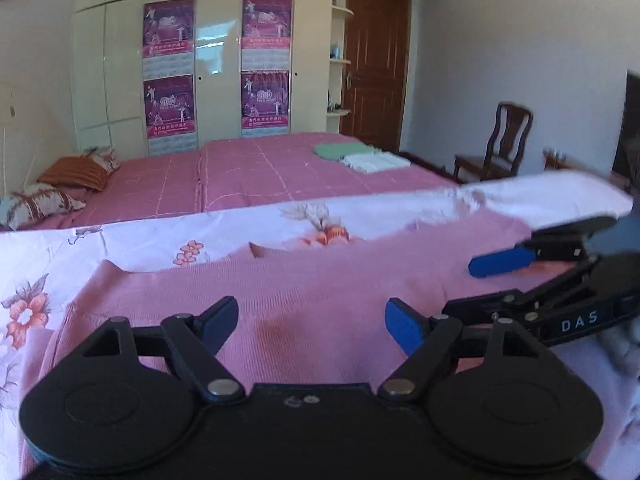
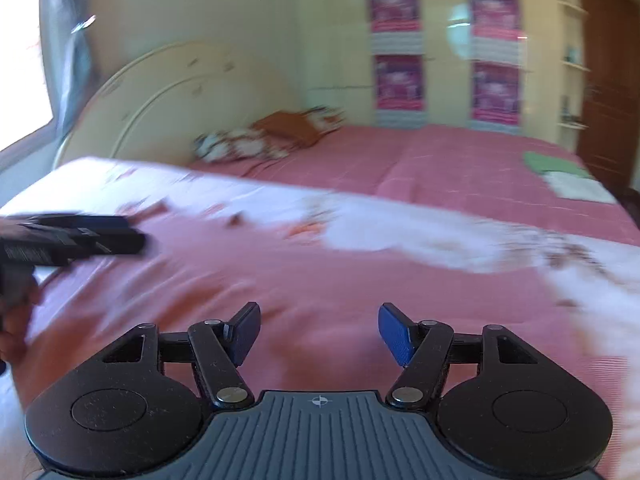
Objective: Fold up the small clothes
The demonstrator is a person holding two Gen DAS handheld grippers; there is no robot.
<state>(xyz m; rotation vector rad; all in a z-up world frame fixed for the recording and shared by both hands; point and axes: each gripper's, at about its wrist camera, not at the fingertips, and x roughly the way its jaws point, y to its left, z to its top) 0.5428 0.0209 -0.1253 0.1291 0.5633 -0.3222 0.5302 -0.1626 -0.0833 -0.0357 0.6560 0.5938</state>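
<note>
A pink knit garment (image 1: 304, 292) lies spread flat on a white floral sheet (image 1: 120, 240). My left gripper (image 1: 312, 326) is open and empty, low over the garment's near part. My right gripper (image 1: 492, 272) shows at the right of the left wrist view, open over the garment's right side, one blue finger (image 1: 502, 261) flat above the cloth. In the blurred right wrist view my right gripper (image 2: 318, 332) is open and empty above the pink garment (image 2: 280, 280). The left gripper (image 2: 80, 236) shows there at the far left.
Beyond the floral sheet lies a bed with a pink cover (image 1: 260, 172), with folded green (image 1: 336, 150) and white (image 1: 376, 161) cloths and pillows (image 1: 72, 176) on it. A wardrobe (image 1: 216, 60), a brown door (image 1: 376, 64) and a wooden chair (image 1: 500, 144) stand behind.
</note>
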